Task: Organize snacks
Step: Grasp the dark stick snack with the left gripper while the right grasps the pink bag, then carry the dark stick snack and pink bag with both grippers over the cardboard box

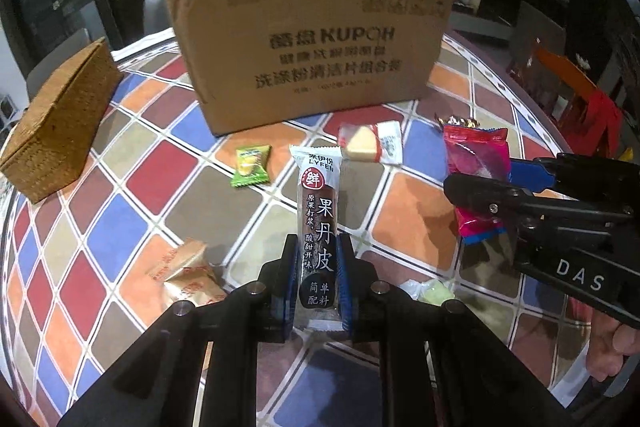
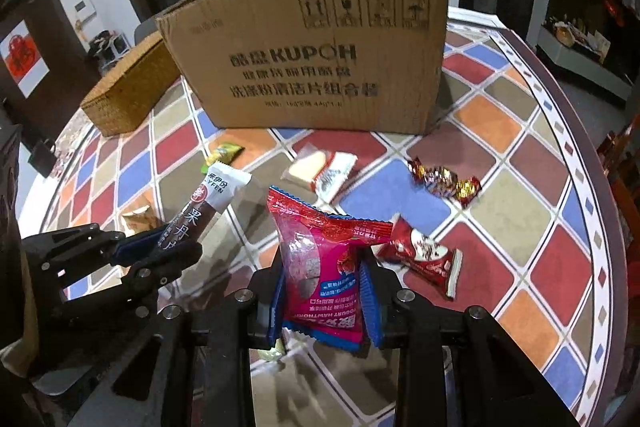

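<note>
- While the cardboard box (image 1: 312,43) stands at twelve o'clock on the counter (image 1: 132,163), the left tool (image 1: 318,285) clamps a fruit-leather bar (image 1: 318,227).
- Right tool (image 2: 324,291) grips a red hawthorn packet (image 2: 320,259), lifted clear.

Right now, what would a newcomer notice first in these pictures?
Each gripper holds a snack above the tiled table: the left gripper a long fruit-leather bar, the right gripper a red hawthorn packet. Behind them stands a large KUPOH cardboard box, with a woven box at its left.
</note>
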Available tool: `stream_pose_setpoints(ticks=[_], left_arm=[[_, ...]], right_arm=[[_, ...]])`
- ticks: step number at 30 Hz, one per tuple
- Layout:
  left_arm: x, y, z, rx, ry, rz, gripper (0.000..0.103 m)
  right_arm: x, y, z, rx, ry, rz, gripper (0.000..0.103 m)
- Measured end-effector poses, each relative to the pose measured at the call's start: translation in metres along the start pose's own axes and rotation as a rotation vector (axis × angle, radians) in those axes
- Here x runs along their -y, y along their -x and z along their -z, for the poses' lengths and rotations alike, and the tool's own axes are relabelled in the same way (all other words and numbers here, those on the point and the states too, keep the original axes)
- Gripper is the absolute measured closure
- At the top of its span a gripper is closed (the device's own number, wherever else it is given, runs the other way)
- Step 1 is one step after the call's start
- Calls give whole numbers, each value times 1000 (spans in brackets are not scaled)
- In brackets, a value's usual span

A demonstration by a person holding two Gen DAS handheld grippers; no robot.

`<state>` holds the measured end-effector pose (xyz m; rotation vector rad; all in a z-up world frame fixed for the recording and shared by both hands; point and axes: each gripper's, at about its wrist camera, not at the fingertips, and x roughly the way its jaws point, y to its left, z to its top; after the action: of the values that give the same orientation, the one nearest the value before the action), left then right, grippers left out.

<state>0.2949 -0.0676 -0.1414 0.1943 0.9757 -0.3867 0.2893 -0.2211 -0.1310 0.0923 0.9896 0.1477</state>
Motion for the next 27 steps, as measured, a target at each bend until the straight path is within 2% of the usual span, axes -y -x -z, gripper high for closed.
stream_pose_setpoints(ticks=[27], left_arm=[[-1, 48, -31, 113, 63, -41, 84]], right_arm=[[1, 60, -37, 159, 15, 22, 70]])
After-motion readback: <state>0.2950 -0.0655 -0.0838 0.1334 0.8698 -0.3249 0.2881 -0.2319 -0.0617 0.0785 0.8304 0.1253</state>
